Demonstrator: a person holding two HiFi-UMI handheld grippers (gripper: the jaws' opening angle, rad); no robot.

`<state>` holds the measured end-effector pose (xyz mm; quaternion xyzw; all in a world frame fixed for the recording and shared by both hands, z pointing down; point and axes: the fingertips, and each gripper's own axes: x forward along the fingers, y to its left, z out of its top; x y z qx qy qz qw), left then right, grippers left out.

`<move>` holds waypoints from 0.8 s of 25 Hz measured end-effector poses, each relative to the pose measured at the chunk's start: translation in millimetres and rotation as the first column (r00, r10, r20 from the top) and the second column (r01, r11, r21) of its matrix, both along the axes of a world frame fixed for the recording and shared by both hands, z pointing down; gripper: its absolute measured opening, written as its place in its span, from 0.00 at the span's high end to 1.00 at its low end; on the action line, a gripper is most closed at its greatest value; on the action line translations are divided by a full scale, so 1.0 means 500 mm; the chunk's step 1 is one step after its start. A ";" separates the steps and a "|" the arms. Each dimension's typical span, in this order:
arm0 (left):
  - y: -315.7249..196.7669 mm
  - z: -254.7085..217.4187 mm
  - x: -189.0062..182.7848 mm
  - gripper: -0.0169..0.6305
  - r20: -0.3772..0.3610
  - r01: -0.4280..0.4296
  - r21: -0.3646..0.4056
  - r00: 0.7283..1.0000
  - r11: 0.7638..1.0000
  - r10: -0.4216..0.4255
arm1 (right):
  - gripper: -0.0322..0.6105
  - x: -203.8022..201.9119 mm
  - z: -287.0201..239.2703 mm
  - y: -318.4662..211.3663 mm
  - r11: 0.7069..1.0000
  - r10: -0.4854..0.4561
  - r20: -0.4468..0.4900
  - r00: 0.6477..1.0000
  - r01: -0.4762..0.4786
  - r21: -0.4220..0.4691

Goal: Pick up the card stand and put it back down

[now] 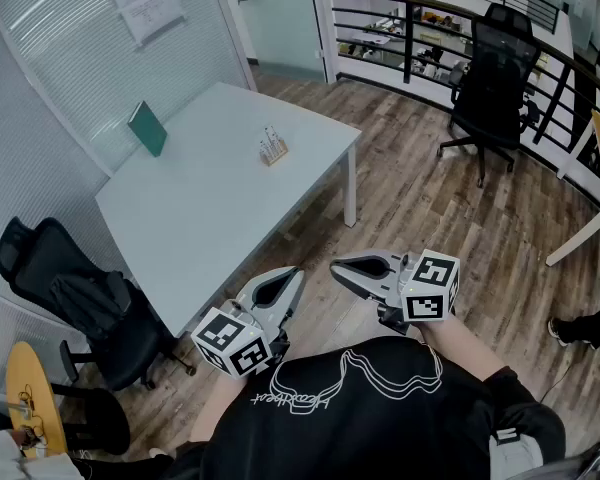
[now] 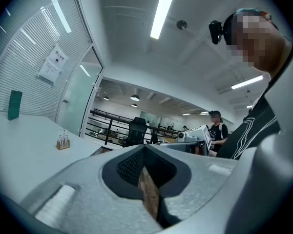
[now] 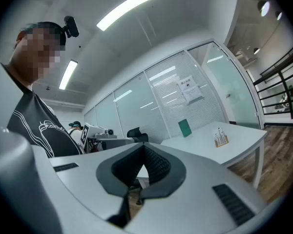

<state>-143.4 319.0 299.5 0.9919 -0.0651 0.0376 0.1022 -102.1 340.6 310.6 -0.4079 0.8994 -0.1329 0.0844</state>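
Tabletop [image 1: 210, 218] open — bar green stand [image 1: 147, 128], wooden holder [image 1: 273, 150].

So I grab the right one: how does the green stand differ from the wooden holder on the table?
The green stand is a flat panel by the glass wall; the wooden holder is a tan block with thin upright sticks, nearer the opposite edge. The stand looks larger than the holder. Both rest on the white table.

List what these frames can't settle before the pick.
- Wooden holder on the table: too small in all views to tell what stands in it.
- Green upright stand: base and face detail too small, all views.
- Notice on the glass wall: head view's top edge cuts it; text unreadable.
- Table's wall-side legs: head view, hidden by the tabletop.
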 end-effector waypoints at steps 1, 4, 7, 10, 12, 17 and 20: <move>0.003 0.001 0.000 0.95 0.002 0.001 -0.004 1.000 1.000 -0.001 | 0.94 0.000 -0.002 0.003 1.000 -0.001 0.007 1.000 0.001 0.002; 0.016 0.004 0.004 0.95 0.006 0.002 -0.011 1.000 1.000 -0.002 | 0.94 0.005 -0.005 0.016 1.000 -0.002 0.019 1.000 0.002 0.002; 0.031 -0.001 0.014 0.95 0.008 0.000 -0.004 1.000 1.000 0.000 | 0.94 0.012 -0.011 0.028 1.000 -0.008 0.028 1.000 0.007 0.012; 0.041 -0.005 0.019 0.95 -0.001 0.005 -0.011 1.000 1.000 -0.005 | 0.94 0.016 -0.011 0.037 1.000 -0.013 0.032 0.999 0.013 0.012; 0.045 -0.001 0.021 0.95 -0.006 0.019 -0.022 1.000 1.000 -0.020 | 0.94 0.021 -0.006 0.042 1.000 -0.014 0.034 0.999 0.014 0.006; 0.061 0.002 0.027 0.95 0.006 0.015 -0.019 1.000 1.000 -0.015 | 0.94 0.032 -0.002 0.053 1.000 -0.012 0.066 0.998 0.012 -0.008; 0.065 0.005 0.033 0.95 0.022 -0.003 -0.008 1.000 1.000 0.003 | 0.94 0.037 0.003 0.046 1.000 -0.014 0.084 0.996 0.015 -0.015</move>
